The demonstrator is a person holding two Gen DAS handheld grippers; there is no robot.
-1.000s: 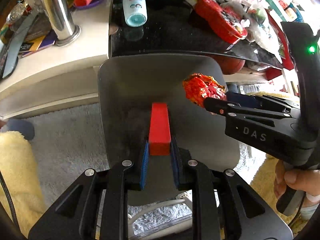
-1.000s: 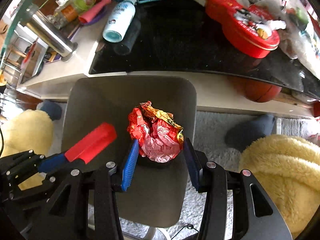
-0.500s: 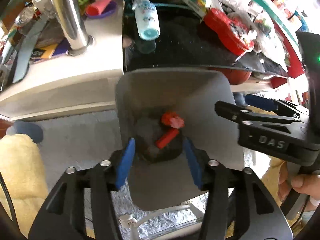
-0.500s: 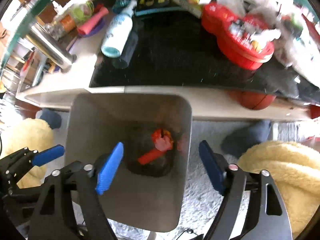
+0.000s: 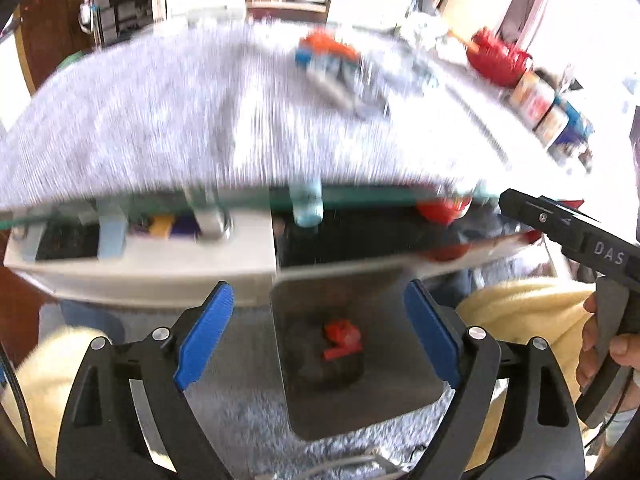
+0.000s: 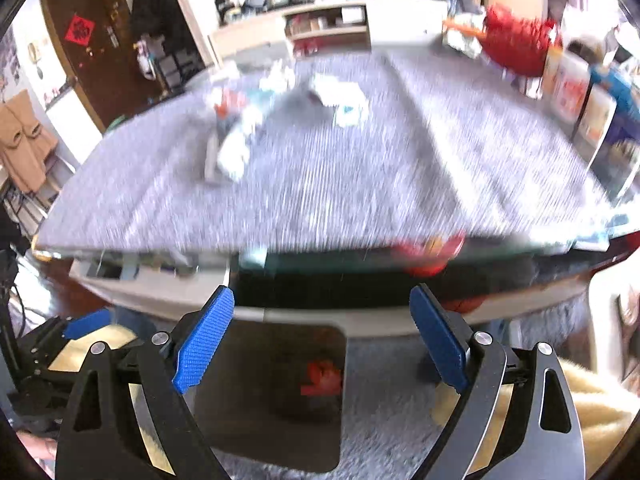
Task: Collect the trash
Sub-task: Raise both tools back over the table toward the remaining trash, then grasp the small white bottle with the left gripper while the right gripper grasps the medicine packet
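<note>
Red block and crumpled foil wrapper (image 5: 343, 340) dropped into the grey square-mouthed bin (image 5: 416, 404).

Both wrist views angled down, side by side, sharing grey bin (image 5: 400, 312) and table edge (image 6: 320, 240).

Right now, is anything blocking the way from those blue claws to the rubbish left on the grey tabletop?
Nothing visible does. The scraps lie in the open on the grey tabletop, and both the left gripper and right gripper, jaws opening and empty, sit below its near edge.
</note>
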